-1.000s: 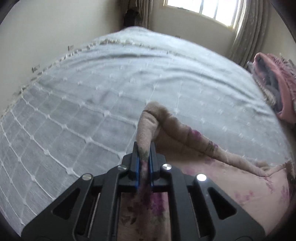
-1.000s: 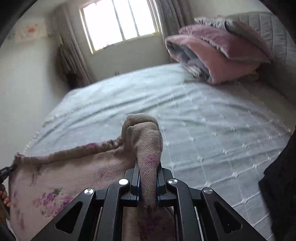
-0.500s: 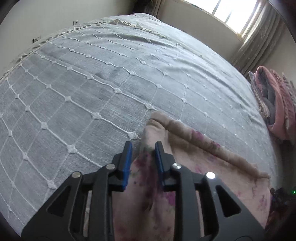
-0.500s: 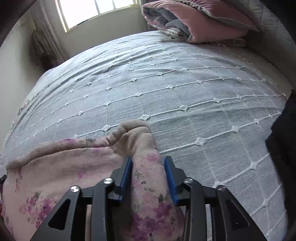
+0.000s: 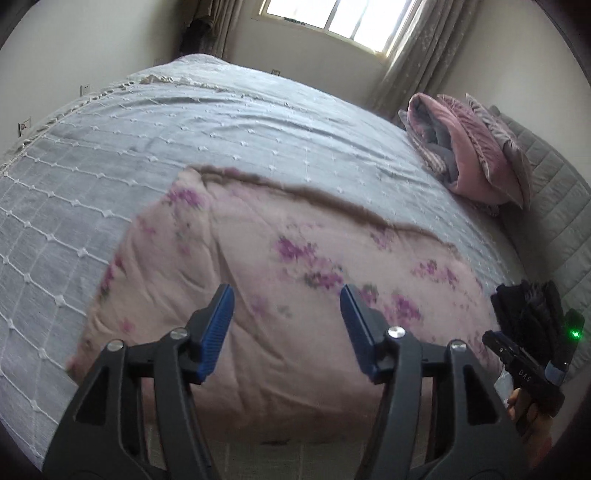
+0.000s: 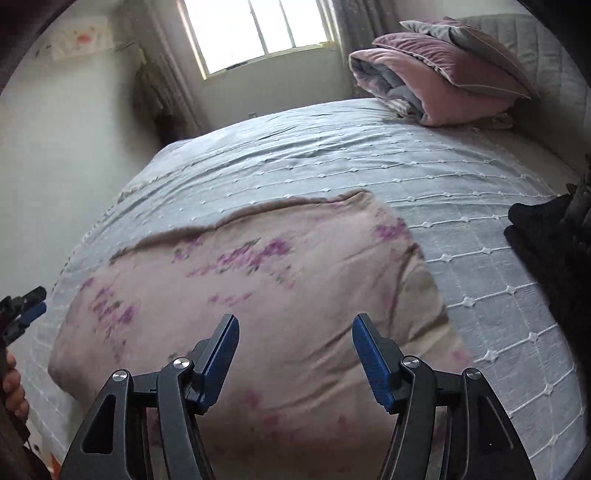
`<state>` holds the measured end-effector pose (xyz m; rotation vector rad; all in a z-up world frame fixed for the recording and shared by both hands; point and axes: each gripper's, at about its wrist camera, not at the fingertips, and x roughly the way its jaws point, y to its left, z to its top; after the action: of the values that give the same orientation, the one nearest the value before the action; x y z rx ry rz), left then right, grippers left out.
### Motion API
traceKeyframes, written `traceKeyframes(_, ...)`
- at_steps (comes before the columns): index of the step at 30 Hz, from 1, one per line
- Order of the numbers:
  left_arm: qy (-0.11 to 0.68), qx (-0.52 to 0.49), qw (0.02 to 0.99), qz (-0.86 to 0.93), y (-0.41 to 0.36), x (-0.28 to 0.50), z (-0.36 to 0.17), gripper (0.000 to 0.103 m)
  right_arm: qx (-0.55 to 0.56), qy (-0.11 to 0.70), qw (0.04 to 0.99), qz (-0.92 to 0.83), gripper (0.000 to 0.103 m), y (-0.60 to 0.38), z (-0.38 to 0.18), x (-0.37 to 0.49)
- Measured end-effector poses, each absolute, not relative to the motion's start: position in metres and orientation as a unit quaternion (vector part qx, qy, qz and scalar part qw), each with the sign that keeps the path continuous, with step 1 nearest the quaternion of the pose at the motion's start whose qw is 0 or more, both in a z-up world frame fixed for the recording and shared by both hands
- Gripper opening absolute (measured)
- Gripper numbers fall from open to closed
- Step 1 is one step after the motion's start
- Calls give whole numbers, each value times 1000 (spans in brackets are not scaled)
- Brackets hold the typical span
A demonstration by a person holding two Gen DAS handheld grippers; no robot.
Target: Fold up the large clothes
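1. The pink flowered garment (image 5: 280, 288) lies spread on the grey bedspread (image 5: 110, 206), near the bed's front edge. Its far hem runs as a darker band across the bed, and its near side hangs a little over the edge; it looks laid down flat to set a fold.

2. The left gripper (image 5: 286, 325) hovers above the cloth, its jaws having just been opening, now wide apart with nothing between them. The cloth below lies free.

3. The right gripper (image 6: 293, 347) matches it: jaws just opened, apart and empty, above the garment's right half (image 6: 258, 280).

4. Both grippers appear released so the cloth can settle before a fresh grip on another edge.

5. The left and right side edges of the garment lie exposed on the bedspread, with bare bedding beyond each.

6. Much open bedspread stretches toward the window (image 6: 258, 33), giving room for a further fold.

7. The folded pink quilt (image 6: 436, 85) sits well apart at the headboard; a dark item (image 6: 543, 236) lies near the garment's right side.
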<state>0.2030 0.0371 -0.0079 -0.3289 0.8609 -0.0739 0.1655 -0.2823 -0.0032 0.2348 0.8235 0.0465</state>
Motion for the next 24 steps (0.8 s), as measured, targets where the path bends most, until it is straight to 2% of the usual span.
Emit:
traceKeyframes(4, 445, -116, 888, 15, 24, 210, -56, 61, 71, 413, 908, 19, 66, -256, -29, 164)
traceKeyframes(6, 440, -107, 891, 34, 25, 209, -70, 61, 50, 419, 906, 13, 72, -255, -43, 168)
traceKeyframes(9, 436, -79, 894, 68, 16, 210, -71, 61, 29, 452, 891, 15, 73, -255, -63, 178)
traceKeyframes(14, 429, -79, 897, 76, 14, 205, -72, 61, 11, 458, 889, -8, 73, -248, -69, 181)
traceKeyframes(18, 427, -78, 898, 74, 12, 203, -73, 61, 19, 437, 899, -4, 73, -252, -62, 174)
traceKeyframes(24, 424, -70, 899, 79, 9, 203, -72, 61, 33, 361, 931, 36, 73, -240, -17, 138)
